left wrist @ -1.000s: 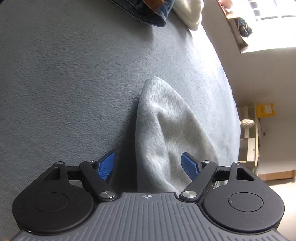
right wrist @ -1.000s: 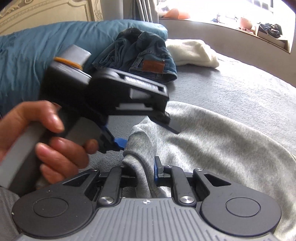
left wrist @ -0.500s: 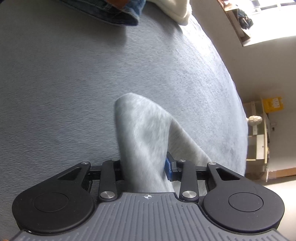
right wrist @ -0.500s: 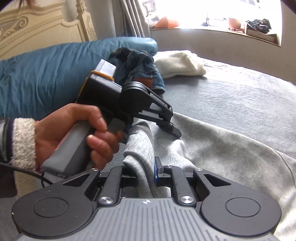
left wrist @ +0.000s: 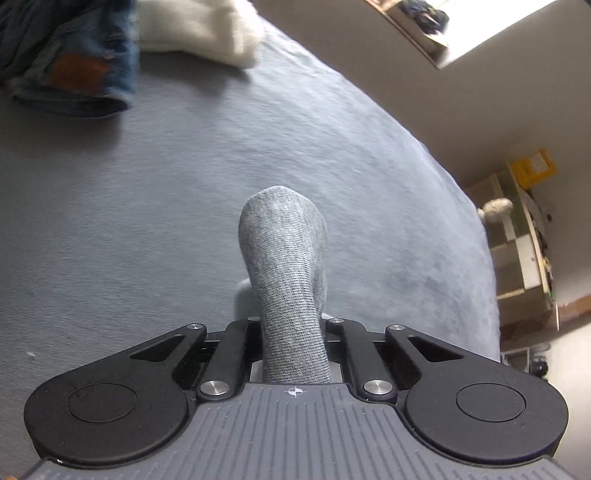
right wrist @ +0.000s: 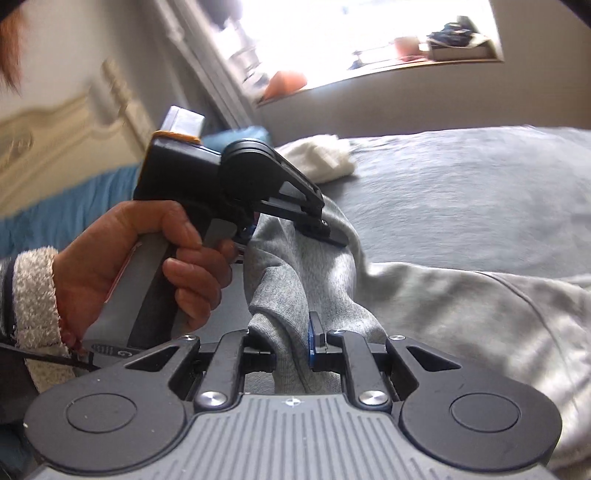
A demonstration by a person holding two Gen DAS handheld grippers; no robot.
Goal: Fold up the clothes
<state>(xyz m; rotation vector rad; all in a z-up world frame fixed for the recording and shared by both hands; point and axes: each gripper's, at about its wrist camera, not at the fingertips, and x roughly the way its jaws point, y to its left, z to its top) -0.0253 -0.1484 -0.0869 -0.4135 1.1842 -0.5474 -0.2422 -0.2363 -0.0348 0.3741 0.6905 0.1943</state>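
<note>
On the bed: one grey bedspread carrying three garments
Grey sweatshirt: one, spread over the near part of the bed, one edge gathered up off the cover, the rest lying flat toward the right edge
Left gripper: one, jaws have just been closing, now clamped on a bunched fold of the sweatshirt that stands up in a rounded hump beyond the fingers
Right gripper: one, clamped on a second fold of the same sweatshirt edge, one blue pad pressed against the cloth
Gap between grippers: short, a slack stretch of grey cloth hanging between the two holds
Left hand: one, wrapped round the left gripper's handle, fuzzy white cuff at the wrist
Jeans: one pair, crumpled near the far edge of the bed
White garment: one, just beside the jeans at the far edge
Blue bedding: one piece, along the headboard end
Headboard: one, cream, carved
</note>
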